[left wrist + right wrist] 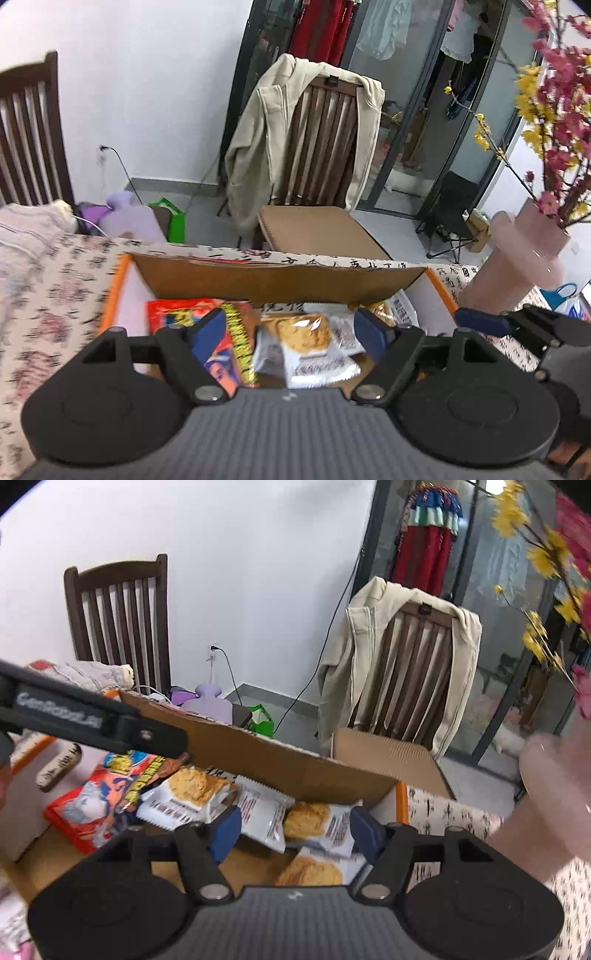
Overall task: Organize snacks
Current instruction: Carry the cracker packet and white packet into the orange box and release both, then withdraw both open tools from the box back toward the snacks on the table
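Bench [55, 280] draped in pale cloth printed with dark calligraphy. Open cardboard box [280, 280] with orange outer edge sits directly on cloth, far flap upright. Pink vase [517, 258] stands on bench just right of box. Folded pale fabric [29, 229] heaped near far left.

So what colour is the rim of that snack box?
Orange rim on a cardboard box; clearest in the left wrist view.

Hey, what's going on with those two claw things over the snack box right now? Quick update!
Left gripper open, empty, over the cardboard box. Right gripper open, empty, above the white cracker packets. Red snack bag lies inside. Nothing blocking.
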Available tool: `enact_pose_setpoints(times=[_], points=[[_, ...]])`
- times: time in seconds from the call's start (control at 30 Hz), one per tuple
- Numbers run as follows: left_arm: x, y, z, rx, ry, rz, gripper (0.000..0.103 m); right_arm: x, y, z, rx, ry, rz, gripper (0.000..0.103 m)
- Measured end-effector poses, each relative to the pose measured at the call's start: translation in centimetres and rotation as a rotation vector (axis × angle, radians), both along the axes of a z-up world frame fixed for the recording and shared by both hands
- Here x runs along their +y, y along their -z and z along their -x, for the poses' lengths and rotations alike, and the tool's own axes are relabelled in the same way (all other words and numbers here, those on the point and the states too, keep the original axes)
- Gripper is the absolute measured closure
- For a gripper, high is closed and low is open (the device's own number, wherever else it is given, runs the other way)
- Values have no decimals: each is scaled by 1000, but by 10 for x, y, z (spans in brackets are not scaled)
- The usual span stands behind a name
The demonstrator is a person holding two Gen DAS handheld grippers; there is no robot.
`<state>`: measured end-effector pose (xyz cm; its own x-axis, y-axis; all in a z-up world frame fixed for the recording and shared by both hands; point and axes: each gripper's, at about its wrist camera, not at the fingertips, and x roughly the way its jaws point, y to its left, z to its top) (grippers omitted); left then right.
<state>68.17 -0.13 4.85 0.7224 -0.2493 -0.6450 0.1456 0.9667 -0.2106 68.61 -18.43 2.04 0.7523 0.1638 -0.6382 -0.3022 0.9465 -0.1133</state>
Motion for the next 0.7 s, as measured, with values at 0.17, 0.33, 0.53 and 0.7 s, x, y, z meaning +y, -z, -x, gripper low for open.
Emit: enact_pose_setpoints(times=[0.17,0.33,0.53,0.7], points=[[16,-32,50,-28,-37,-41,17,-12,-28,35,-24,11,-5,36],[32,-64,114,-85,-83,-79,5,-28,-63,93,-95,19,-11,26],[43,-89,198,-138,-157,-109,0,-54,-94,171,-154,46,-45,11],[48,-100,260,-172,-187,-111,0,-75,-113,230,-186,77,-119,9]])
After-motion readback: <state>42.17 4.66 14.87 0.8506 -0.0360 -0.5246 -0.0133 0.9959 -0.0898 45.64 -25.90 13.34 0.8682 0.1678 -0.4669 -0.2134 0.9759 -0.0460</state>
